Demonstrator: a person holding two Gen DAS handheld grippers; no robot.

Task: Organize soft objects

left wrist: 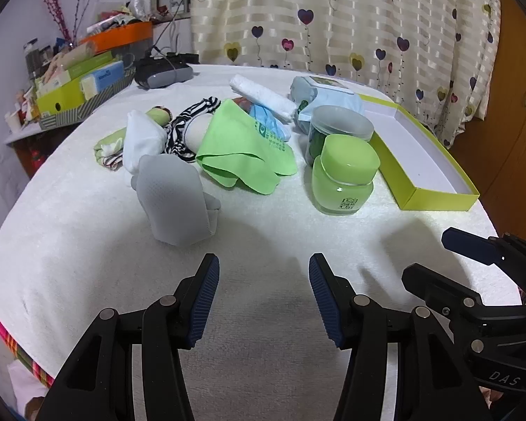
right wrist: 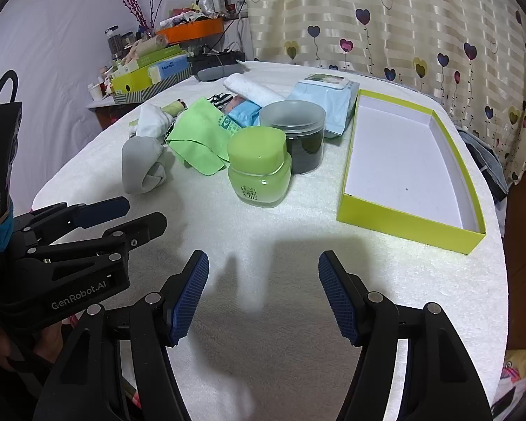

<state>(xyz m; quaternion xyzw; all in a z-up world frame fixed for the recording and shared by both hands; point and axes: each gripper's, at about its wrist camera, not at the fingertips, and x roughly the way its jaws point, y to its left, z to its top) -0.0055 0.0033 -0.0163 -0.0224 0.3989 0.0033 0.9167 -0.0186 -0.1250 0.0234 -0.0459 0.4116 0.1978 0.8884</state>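
Note:
Soft things lie in a heap on the white towel-covered table (left wrist: 263, 245): a grey rolled sock (left wrist: 175, 200) nearest, a green cloth (left wrist: 245, 154), a white sock (left wrist: 140, 140), a striped sock (left wrist: 186, 122), a white rolled towel (left wrist: 263, 96) and a blue tissue pack (left wrist: 326, 96). An open lime-green box (right wrist: 403, 161), empty, lies at the right. My left gripper (left wrist: 263, 291) is open and empty, a little short of the grey sock. My right gripper (right wrist: 263, 291) is open and empty near the front edge, short of the box.
A green jar (right wrist: 259, 168) and a dark jar with a grey lid (right wrist: 298, 137) stand between the heap and the box. A cluttered side shelf with boxes (left wrist: 77, 87) is at far left. A heart-patterned curtain (left wrist: 333, 17) hangs behind the table.

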